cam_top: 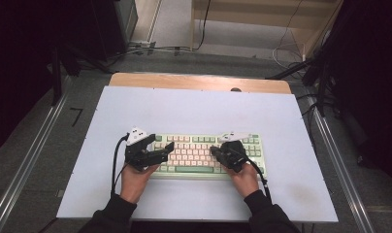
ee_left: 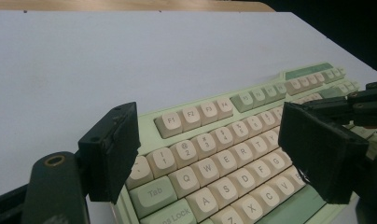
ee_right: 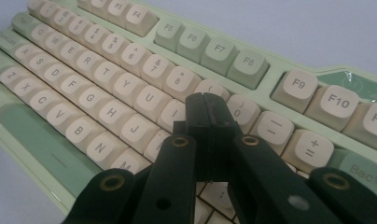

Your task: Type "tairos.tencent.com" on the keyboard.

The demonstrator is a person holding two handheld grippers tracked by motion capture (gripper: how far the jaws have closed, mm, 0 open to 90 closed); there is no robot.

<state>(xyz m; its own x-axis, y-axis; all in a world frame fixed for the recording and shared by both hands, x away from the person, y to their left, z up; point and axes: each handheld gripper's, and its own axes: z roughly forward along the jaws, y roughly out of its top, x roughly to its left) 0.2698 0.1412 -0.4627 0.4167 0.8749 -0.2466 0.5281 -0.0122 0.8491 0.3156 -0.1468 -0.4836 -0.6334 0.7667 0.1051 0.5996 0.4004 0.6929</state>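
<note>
A mint-green keyboard (cam_top: 204, 156) with cream keys lies on the white table top, near its front. My left gripper (cam_top: 161, 144) hovers over the keyboard's left end, open wide. In the left gripper view the keyboard (ee_left: 233, 154) and its Q, W and Tab keys lie between the spread jaws of my left gripper (ee_left: 214, 149). My right gripper (cam_top: 215, 151) is over the right half of the keyboard, shut with nothing in it. In the right gripper view the closed tips of my right gripper (ee_right: 206, 101) sit just above the keyboard (ee_right: 130, 88), near the 9 and 0 keys.
The white table top (cam_top: 194, 109) has free room behind and beside the keyboard. A wooden strip (cam_top: 199, 81) runs along its far edge. Metal rails (cam_top: 29, 160) flank the table, and cables (cam_top: 150, 48) lie on the floor beyond.
</note>
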